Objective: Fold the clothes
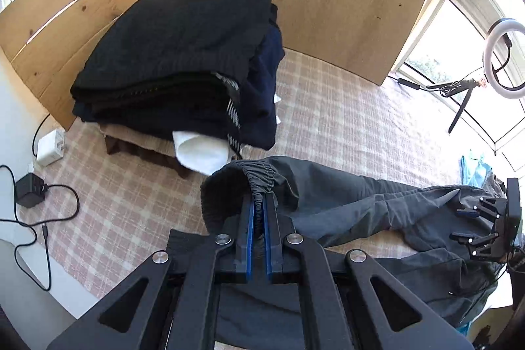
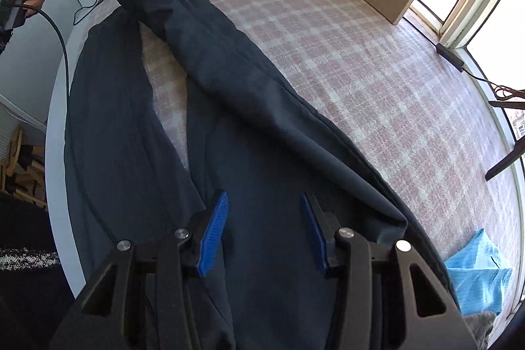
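At lower centre, the left gripper point(image 1: 259, 212) is clenched on the grey trousers' point(image 1: 377, 202) elastic waistband point(image 1: 261, 181), lifting it, probably to fold; the right gripper point(image 2: 264, 232), jaws released, hovers above the trouser legs point(image 2: 262, 136) at its view's bottom, likely ready to grasp.

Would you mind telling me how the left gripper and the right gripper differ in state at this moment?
The left gripper is shut on the trousers' elastic waistband; the right gripper is open and grips nothing. The left lifts the waistband off the bed, while the right hovers over the legs lying flat. Both have blue pads.
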`<state>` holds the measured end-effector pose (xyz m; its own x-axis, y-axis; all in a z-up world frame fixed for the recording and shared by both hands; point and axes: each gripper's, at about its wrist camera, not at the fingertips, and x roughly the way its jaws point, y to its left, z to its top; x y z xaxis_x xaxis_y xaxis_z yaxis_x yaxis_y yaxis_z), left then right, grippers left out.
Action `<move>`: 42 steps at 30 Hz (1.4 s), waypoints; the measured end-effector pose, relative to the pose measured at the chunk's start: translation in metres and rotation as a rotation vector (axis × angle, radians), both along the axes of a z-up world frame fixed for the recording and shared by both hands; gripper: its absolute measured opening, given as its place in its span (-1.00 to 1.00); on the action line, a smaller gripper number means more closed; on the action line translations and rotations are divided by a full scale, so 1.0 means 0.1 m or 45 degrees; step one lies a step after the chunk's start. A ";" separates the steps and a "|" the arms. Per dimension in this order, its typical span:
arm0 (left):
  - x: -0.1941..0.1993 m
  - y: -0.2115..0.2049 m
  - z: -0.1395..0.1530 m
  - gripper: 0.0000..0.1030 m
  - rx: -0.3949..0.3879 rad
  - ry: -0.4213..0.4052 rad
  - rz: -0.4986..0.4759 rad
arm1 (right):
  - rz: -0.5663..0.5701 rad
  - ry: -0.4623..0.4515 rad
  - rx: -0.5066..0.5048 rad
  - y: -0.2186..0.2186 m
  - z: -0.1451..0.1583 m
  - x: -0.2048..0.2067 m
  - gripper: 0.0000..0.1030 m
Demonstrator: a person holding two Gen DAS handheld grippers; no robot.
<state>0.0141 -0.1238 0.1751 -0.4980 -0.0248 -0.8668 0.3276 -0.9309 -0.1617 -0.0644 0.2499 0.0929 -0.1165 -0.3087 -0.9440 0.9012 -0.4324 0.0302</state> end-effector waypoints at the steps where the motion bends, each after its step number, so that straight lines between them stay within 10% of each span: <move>1: -0.09 0.02 0.08 -0.92 -0.011 0.014 -0.015 | -0.026 -0.018 -0.012 -0.09 -0.05 -0.09 -0.13; 8: -0.39 0.08 0.53 -0.40 -0.238 0.010 -0.002 | -0.499 0.182 0.037 -0.32 -0.05 -1.01 -0.14; 14: 0.01 0.06 0.31 -0.22 -0.220 -0.028 -0.089 | -0.344 0.248 -0.064 0.03 0.34 -0.73 -0.12; 26: 0.06 0.16 -1.10 -0.18 0.054 -0.325 -0.006 | -0.101 0.293 0.161 0.00 -0.09 -0.98 0.15; 29: 0.03 0.20 -1.17 -0.29 0.060 -0.314 -0.004 | -0.081 0.201 0.168 -0.02 -0.22 -1.08 0.15; 33: 0.07 0.18 -1.06 -0.92 0.064 -0.224 0.026 | -0.035 0.164 0.156 -0.04 -0.29 -1.05 0.15; 35: 0.13 0.10 -0.90 -0.93 0.043 -0.180 0.068 | -0.044 0.057 0.093 0.00 -0.25 -1.05 -0.09; 36: 0.17 0.04 -0.81 -0.93 0.045 -0.157 0.084 | -0.039 0.049 0.088 0.01 -0.23 -1.03 -0.85; 42: 0.32 -0.25 -0.31 -0.93 0.008 -0.085 0.108 | 0.007 0.127 -0.045 0.11 0.27 -0.65 -0.97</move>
<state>0.0465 -0.1487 0.1442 -0.4353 -0.0591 -0.8984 0.4155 -0.8984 -0.1423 -0.1294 0.2612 0.1194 -0.2079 -0.3424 -0.9163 0.9027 -0.4280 -0.0449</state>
